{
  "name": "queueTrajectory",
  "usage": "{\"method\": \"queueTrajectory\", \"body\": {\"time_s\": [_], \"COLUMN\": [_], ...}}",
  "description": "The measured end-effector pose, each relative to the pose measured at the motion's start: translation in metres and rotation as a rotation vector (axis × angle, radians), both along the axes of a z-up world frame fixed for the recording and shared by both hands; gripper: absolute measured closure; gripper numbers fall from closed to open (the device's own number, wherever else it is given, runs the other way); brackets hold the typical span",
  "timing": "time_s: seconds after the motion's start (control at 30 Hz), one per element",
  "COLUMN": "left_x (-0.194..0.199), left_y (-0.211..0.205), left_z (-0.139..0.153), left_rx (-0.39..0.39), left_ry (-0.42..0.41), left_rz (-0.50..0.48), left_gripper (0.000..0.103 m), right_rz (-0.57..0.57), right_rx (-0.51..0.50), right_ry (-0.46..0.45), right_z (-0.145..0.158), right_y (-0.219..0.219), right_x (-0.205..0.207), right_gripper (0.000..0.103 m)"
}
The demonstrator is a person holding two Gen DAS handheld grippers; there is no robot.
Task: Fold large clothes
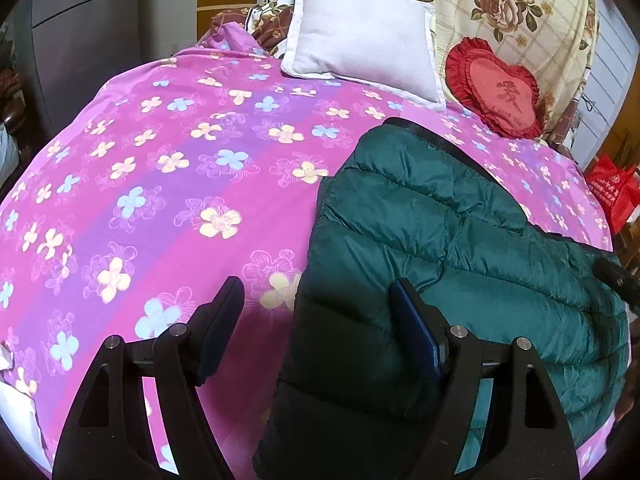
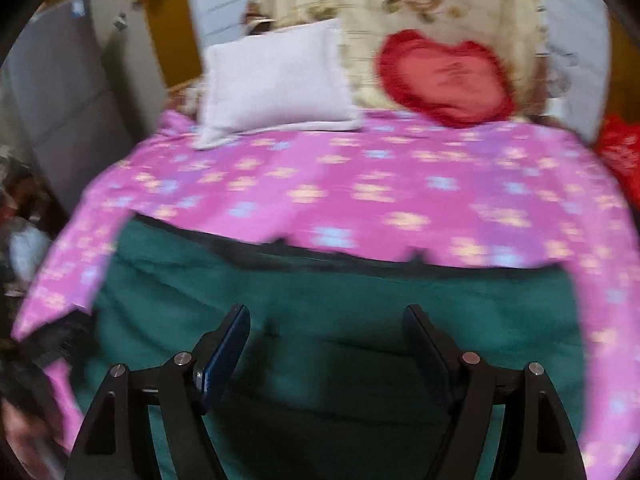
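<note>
A dark green quilted puffer jacket (image 1: 460, 240) lies on the pink flowered bed cover (image 1: 160, 168), at the right in the left wrist view. My left gripper (image 1: 318, 296) is open, its jaws straddling the jacket's left edge, holding nothing. In the blurred right wrist view the jacket (image 2: 320, 304) spreads across the near half of the bed, with a black edge along its far side. My right gripper (image 2: 326, 328) is open above the jacket and empty.
A white pillow (image 1: 360, 36) and a red heart cushion (image 1: 496, 88) lie at the bed's head against a floral cloth (image 1: 500, 4). A red bag (image 1: 612, 188) stands at the right. A grey cabinet (image 1: 88, 28) stands to the left.
</note>
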State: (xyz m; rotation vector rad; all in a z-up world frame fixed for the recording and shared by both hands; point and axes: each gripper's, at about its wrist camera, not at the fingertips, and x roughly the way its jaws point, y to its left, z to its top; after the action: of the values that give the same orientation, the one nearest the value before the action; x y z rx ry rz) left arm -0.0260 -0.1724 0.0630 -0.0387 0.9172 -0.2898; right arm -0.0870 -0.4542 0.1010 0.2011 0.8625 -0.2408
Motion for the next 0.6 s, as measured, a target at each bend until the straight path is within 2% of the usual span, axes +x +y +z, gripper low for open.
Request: {"method": "queueTrajectory", "body": {"time_s": [0.13,0.23,0.43,0.6], "left_x": [0.001,0.002,0.002,0.003], "left_y": [-0.001,-0.001,-0.003,0.003], "left_z": [-0.001,-0.004,-0.009,-0.004], "left_rx": [0.004,0.002,0.000,-0.015], "left_ry": [0.000,0.003,-0.004,0.033], "left_rz": [0.002,0.001,-0.014,-0.012], "left_gripper": [0.025,0.024,0.024,0.024], "right_rz": [-0.144,-0.225,-0.236,-0.234], "right_rx": [-0.005,0.083,0.118,0.188], "right_ry": [0.049,0.048,0.040,0.002], "right_z": [-0.016,-0.034,-0.058,-0.039], "right_y": [-0.057,-0.095,-0.112,-0.113], "right_x": [-0.024,-0.034,-0.024,-0.043], "right_gripper": [0.027,0.027,0.025,0.026]}}
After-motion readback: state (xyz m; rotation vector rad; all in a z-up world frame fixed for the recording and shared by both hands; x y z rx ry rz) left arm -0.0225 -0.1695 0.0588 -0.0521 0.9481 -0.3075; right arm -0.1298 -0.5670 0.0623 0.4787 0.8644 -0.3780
